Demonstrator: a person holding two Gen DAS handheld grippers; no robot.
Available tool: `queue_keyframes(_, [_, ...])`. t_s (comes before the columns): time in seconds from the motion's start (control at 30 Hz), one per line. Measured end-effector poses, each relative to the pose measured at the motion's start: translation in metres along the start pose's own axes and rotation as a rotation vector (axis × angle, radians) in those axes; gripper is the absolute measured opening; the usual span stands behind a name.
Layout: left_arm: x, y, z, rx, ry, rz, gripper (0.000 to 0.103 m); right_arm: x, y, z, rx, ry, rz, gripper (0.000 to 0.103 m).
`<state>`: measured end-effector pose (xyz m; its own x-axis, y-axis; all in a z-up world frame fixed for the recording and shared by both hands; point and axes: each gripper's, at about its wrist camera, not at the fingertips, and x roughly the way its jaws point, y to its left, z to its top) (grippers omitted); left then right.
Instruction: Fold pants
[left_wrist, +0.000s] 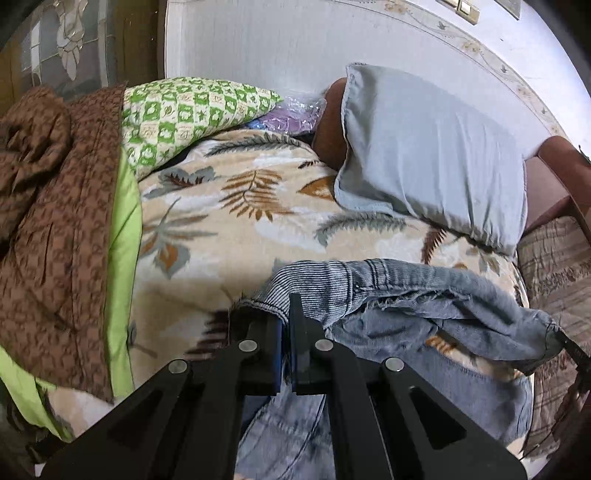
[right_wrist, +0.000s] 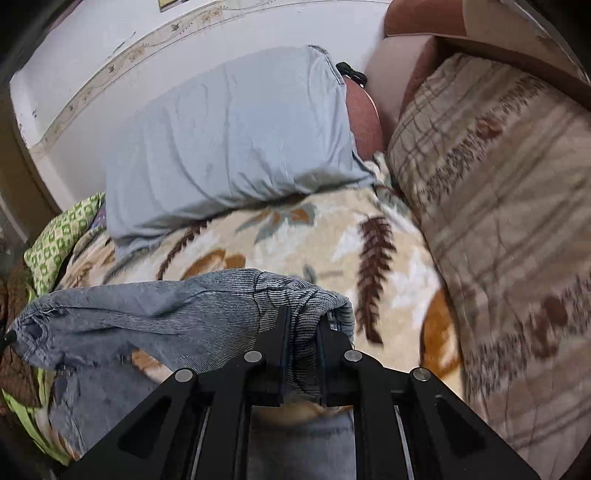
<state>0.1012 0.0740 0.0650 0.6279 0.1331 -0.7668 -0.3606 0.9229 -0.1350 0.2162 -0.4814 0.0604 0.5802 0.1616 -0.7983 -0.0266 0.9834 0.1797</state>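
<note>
Light blue denim pants (left_wrist: 424, 306) hang stretched between my two grippers above a leaf-print blanket (left_wrist: 221, 206). In the left wrist view my left gripper (left_wrist: 286, 314) is shut on the ribbed waistband corner, and the cloth runs off to the right to the other black gripper tip (left_wrist: 570, 341). In the right wrist view my right gripper (right_wrist: 304, 325) is shut on the other ribbed corner of the pants (right_wrist: 147, 314), which sag leftward. The rest of the pants hangs below both grippers, partly hidden by the fingers.
A pale blue pillow (left_wrist: 432, 155) lies at the head of the bed against a white wall (left_wrist: 277, 37). A green checked pillow (left_wrist: 184, 110) and a brown quilt (left_wrist: 55, 221) lie at the left. A plaid cover (right_wrist: 498, 221) lies at the right.
</note>
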Motion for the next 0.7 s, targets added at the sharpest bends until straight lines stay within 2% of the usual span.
queue_keyframes(0.2, [-0.018,0.012,-0.04,-0.007,0.012,-0.013,0.001,-0.027,-0.008,-0.056,0.009,-0.002,0.013,0.012])
queue_keyframes(0.4, [-0.021,0.031,-0.079,-0.05,0.072,-0.036,0.002,-0.059,-0.022,-0.108,0.06,-0.033,0.026,0.012])
queue_keyframes(0.7, [-0.007,0.046,-0.115,-0.076,0.162,-0.025,0.002,-0.066,-0.057,-0.165,0.214,-0.024,0.021,0.012])
